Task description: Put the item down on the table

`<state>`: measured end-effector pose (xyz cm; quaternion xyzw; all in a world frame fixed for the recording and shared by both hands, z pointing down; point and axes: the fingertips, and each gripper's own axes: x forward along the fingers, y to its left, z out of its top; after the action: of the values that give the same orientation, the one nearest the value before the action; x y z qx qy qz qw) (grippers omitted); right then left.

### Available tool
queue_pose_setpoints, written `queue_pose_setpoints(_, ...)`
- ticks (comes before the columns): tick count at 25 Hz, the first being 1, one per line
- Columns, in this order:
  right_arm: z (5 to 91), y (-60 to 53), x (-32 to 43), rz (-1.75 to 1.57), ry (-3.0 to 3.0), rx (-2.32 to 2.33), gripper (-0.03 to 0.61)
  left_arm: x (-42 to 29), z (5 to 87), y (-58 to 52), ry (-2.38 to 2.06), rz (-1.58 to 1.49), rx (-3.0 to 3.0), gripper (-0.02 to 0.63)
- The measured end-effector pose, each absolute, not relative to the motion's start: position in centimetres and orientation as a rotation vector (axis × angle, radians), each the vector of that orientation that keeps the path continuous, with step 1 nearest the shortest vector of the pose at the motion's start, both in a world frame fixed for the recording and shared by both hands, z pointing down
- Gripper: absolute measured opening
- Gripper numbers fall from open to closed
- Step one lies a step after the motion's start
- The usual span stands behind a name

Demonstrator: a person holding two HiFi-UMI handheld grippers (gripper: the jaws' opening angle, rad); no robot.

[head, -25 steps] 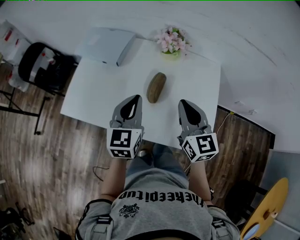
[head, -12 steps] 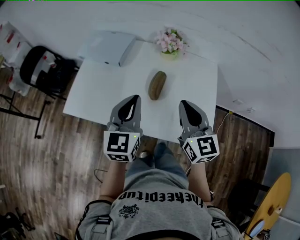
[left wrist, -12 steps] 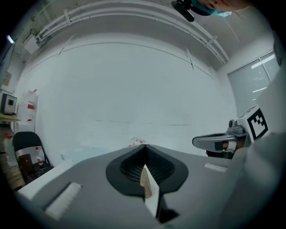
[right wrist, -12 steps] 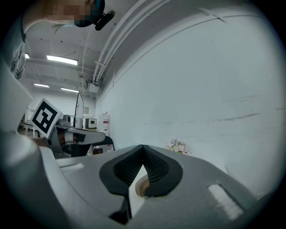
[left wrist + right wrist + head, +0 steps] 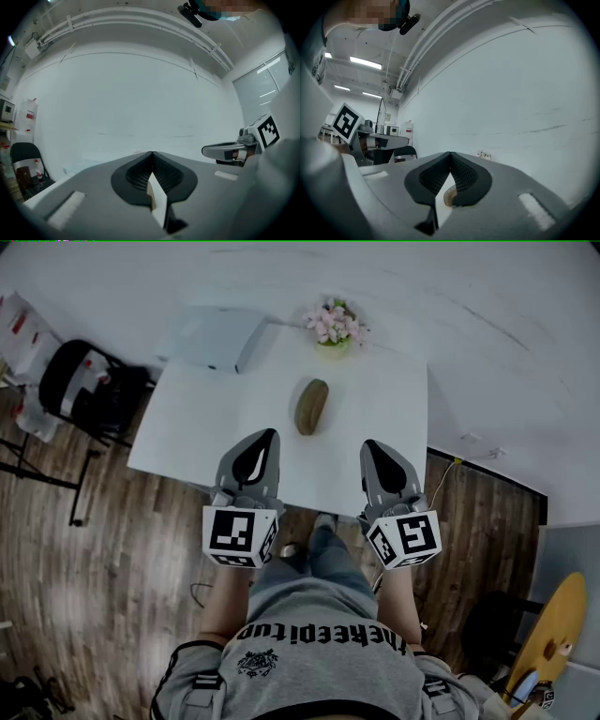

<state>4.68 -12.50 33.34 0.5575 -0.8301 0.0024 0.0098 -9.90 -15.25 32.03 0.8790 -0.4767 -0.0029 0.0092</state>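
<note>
A brown oval item (image 5: 311, 406) lies on the white table (image 5: 384, 399), near its middle, with nothing touching it. My left gripper (image 5: 270, 435) hovers over the table's near edge, left of the item and short of it, jaws shut and empty. My right gripper (image 5: 367, 444) is level with it on the right, also shut and empty. In the left gripper view the jaws (image 5: 151, 153) meet at their tips, and the right gripper (image 5: 225, 151) shows to the side. In the right gripper view a sliver of the brown item (image 5: 448, 195) shows below the closed tips (image 5: 450, 153).
A flat white box (image 5: 214, 337) sits at the table's far left corner and a pot of pink flowers (image 5: 334, 324) at the far edge. A black chair (image 5: 80, 381) stands left of the table. A yellow round board (image 5: 546, 629) leans at the lower right. The floor is wood.
Both grippers have drawn back from the item toward the table's near edge and the person. The brown item has stayed where it lies.
</note>
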Motion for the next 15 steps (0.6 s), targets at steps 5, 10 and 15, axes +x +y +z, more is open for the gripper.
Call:
queue_pose_setpoints(5, 32.8, -11.6, 4.6, -0.015, -2.591, 1.758, -0.005, -10.1, 31.5, -14.4, -1.486, -0.038, 2.761, 0.018)
queue_pose_setpoints(10, 32.4, -10.8, 4.3, -0.028, -2.596, 1.767, -0.005, -10.6, 30.9, -13.6, -1.491, -0.059, 2.766, 0.018)
queue_pose_setpoints(15, 32.2, -10.2, 4.0, -0.037, -2.599, 1.770, -0.005, -11.1, 30.6, -13.0, -1.506, -0.076, 2.764, 0.018)
